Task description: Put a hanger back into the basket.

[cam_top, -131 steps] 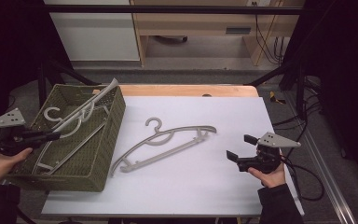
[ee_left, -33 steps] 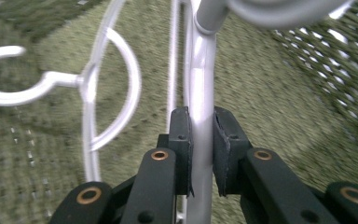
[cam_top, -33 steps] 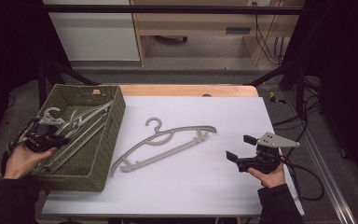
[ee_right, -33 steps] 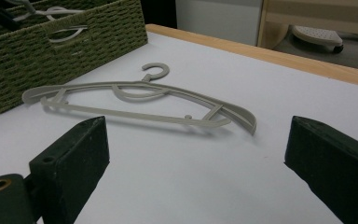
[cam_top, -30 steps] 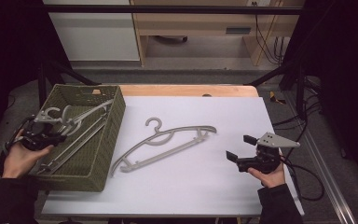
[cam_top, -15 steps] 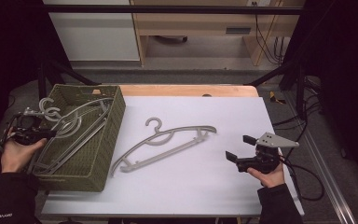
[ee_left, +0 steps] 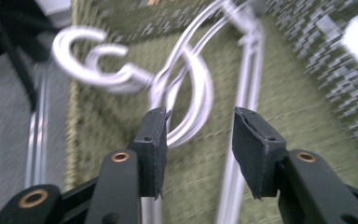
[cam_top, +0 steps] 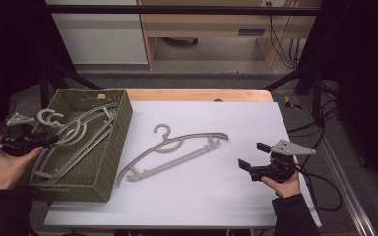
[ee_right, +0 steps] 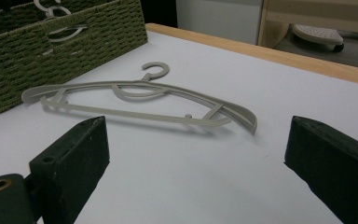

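Observation:
Two grey hangers (cam_top: 76,135) lie in the green woven basket (cam_top: 120,130), their hooks (cam_top: 49,118) poking over its left rim. My left gripper (cam_top: 42,140) reaches in over that rim. Its jaws have just been opening, and in the left gripper view (ee_left: 198,126) they stand apart. The hangers' curved necks (ee_left: 191,100) run between them, close to the left pad (ee_left: 156,149), unpinched. A third grey hanger (cam_top: 177,152) lies flat on the white table top (cam_top: 216,196). My right gripper (cam_top: 253,156) rests open to its right, facing that hanger (ee_right: 135,100) from a distance (ee_right: 205,140).
The basket (ee_right: 51,51) takes up the table's left side. A wooden strip (cam_top: 202,95) edges the far side. Black frame bars (cam_top: 177,9) and cables (cam_top: 320,182) surround the table. A person's hands hold both grippers from the near edge.
The left gripper drew back toward the basket's left rim, pulling the hangers' hooks over it, and its jaws opened off them. The right gripper and the table hanger stayed put.

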{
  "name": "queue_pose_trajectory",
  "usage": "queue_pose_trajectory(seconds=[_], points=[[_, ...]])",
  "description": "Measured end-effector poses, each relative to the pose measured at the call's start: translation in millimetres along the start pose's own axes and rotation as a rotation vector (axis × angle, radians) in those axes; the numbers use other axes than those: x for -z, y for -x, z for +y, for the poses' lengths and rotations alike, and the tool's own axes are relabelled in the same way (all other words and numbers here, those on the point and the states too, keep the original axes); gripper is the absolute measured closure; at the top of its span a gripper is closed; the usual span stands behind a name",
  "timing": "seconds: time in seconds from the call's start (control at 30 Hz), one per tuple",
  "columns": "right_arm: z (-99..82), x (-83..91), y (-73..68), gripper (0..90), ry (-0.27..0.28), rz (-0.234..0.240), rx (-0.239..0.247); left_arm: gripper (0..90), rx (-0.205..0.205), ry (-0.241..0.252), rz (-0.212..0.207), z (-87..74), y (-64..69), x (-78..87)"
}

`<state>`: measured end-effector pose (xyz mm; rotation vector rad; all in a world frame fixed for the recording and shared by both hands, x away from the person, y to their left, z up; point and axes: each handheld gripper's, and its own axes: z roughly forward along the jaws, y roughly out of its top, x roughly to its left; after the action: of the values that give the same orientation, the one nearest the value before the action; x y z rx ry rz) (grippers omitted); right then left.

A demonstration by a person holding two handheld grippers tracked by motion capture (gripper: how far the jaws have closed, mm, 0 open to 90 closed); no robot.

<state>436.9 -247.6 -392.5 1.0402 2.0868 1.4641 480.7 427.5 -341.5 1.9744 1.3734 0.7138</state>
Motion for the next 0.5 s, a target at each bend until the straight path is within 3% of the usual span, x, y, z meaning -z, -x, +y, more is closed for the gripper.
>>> queue_pose_trajectory(seconds=[0.17,0.4,0.5], points=[[0.3,0.4,0.2,6.6,0.002,-0.001,-0.001,44.7,-0.004,0.111,-0.061,4.3,21.1,9.9],[0.6,2.1,1.1,6.5,0.003,-0.002,-0.002,37.5,-0.034,0.211,-0.152,11.5,59.4,16.3],[0.7,1.6,0.9,6.5,0.005,-0.004,-0.004,32.3,-0.053,0.233,-0.200,14.4,79.5,14.6]])
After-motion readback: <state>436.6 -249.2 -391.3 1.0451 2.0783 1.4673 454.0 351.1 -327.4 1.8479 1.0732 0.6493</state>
